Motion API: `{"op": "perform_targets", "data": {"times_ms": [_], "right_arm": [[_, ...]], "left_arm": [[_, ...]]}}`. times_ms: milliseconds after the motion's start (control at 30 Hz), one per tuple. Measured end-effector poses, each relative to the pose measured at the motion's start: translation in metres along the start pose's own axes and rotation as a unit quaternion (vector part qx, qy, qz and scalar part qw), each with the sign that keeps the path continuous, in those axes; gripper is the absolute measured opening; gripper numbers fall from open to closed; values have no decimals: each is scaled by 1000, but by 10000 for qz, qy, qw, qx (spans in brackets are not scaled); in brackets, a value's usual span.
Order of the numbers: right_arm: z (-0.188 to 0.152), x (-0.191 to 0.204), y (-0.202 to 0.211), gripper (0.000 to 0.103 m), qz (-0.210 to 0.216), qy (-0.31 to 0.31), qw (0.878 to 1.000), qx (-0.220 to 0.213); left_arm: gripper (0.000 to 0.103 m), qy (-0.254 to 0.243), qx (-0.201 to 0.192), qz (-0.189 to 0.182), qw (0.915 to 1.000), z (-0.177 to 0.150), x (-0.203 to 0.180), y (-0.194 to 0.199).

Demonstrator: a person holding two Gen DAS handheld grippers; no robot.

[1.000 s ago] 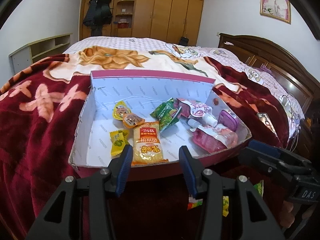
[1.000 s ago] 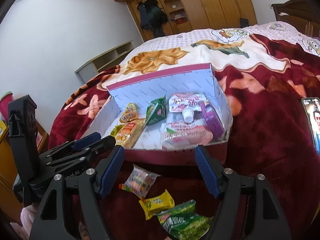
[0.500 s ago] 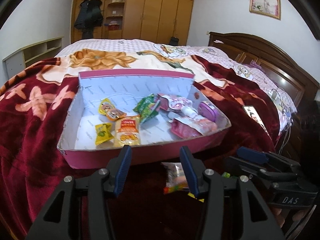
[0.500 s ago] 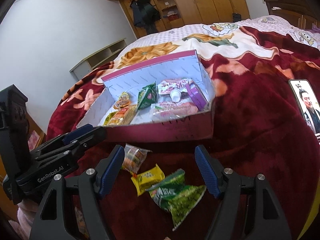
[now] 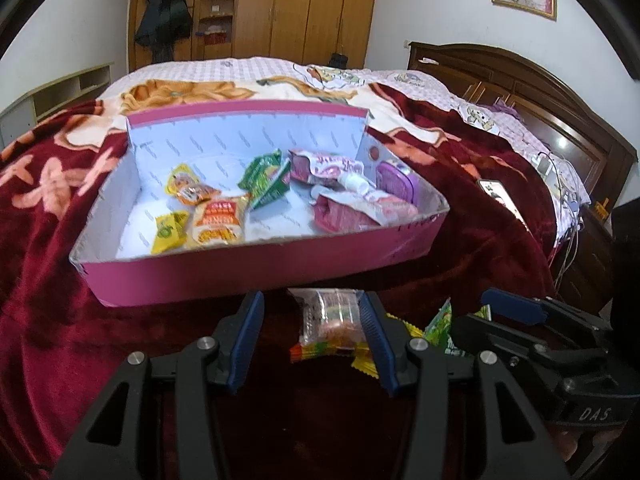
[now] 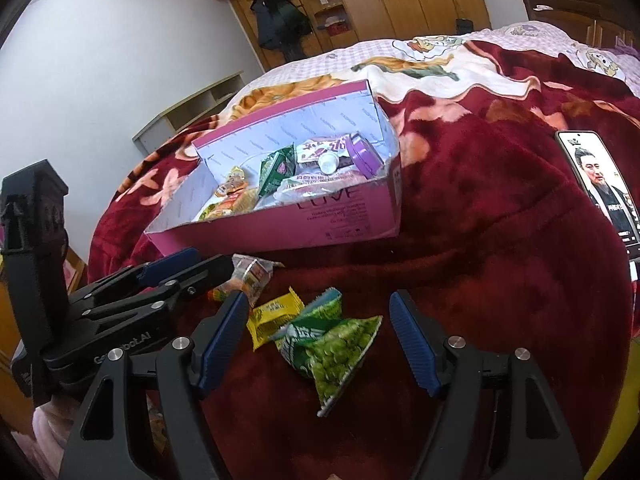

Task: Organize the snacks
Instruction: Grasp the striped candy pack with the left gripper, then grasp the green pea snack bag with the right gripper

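A pink cardboard box (image 5: 256, 276) (image 6: 344, 224) lies on the red blanket and holds several snack packets. In front of it lie three loose snacks: a clear packet (image 5: 332, 320) (image 6: 252, 276), a yellow packet (image 6: 274, 316) and a green pea bag (image 6: 332, 344). My left gripper (image 5: 312, 336) is open, low over the blanket, with the clear packet between its fingers, nearer the right one. My right gripper (image 6: 318, 340) is open, and the green pea bag and yellow packet lie between its fingers. Each gripper shows in the other's view, the right (image 5: 540, 328) and the left (image 6: 160, 284).
A phone (image 6: 600, 176) (image 5: 500, 196) with a lit screen lies on the blanket to the right. The blanket (image 6: 480, 240) covers a bed with a wooden headboard (image 5: 540, 92) at the right. Wardrobes (image 5: 280, 8) stand behind.
Both grippers have pulled back from the box and come down toward the loose snacks. The clear packet now lies between the left fingers, the pea bag between the right fingers.
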State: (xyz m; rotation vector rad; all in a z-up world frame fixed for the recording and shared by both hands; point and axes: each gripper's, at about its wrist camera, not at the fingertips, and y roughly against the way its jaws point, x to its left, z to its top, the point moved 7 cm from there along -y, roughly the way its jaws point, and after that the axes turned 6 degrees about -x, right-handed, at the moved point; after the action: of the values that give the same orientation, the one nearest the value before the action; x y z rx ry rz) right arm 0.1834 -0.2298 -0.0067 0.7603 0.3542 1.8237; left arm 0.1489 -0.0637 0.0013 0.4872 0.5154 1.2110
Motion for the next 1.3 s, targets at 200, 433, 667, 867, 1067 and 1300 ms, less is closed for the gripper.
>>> {"op": "perform_targets", "data": {"times_ms": [200, 433, 667, 867, 1067, 1300], "right_arm": [[-6, -2, -1, 75, -34, 68, 10000, 31], [-13, -9, -4, 75, -1, -26, 10000, 72], [-20, -11, -8, 75, 15, -14, 10000, 83], [-24, -13, -11, 75, 41, -22, 10000, 76], [-28, -12, -14, 75, -59, 72, 10000, 21], [-32, -15, -16, 75, -28, -44, 10000, -8]], "left_arm": [[53, -50, 81, -5, 10000, -5, -6, -7], [53, -102, 198, 76, 9997, -11, -7, -20], [53, -99, 232, 202, 9995, -13, -5, -29], [52, -114, 207, 250, 9994, -14, -5, -31], [47, -142, 141, 285, 9994, -15, -6, -30], [45, -100, 7, 242, 9997, -14, -4, -20]]}}
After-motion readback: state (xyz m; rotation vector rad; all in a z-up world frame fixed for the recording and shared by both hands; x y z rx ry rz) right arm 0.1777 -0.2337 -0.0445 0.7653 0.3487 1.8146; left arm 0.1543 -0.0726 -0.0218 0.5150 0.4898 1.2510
